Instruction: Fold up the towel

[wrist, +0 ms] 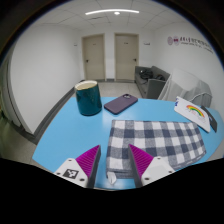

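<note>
Towel (155, 140) lies flat, unfolded on the surface (70, 130), right of the mug (87, 98); jaws spread, empty, near its front edge; folding all left.

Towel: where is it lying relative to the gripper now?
The checkered towel lies flat on the blue table, just ahead of the open gripper, nearer than the phone and green mug.

Checked cloth towel (160, 140), glossy mug (87, 98)
</note>
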